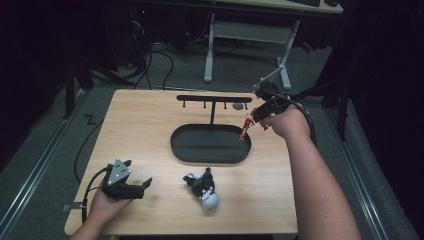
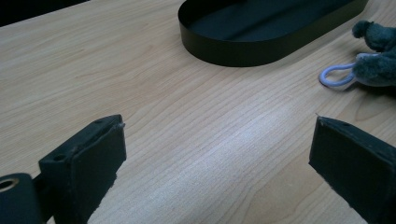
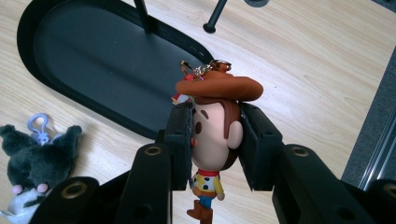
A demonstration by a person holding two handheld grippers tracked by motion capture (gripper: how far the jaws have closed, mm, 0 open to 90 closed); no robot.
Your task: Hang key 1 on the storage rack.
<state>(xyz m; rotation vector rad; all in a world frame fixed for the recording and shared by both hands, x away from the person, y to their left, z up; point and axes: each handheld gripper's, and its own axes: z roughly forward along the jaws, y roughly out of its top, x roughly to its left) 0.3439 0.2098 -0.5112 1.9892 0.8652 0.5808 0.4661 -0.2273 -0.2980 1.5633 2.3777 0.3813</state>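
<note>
right gripper [image 3: 215, 140] clamps the cowboy figure [image 3: 214, 135] above the black tray [image 3: 42, 65].

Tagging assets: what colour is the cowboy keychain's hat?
Orange-brown hat, clearest in the right gripper view.

The work surface is a light wooden table [image 1: 150, 125] with visible grain. A black oval tray [image 1: 210, 145] with an upright hook rack [image 1: 214, 99] sits at centre rear. A dark plush keychain toy [image 1: 202, 186] lies near the front edge, apart from the tray.
</note>
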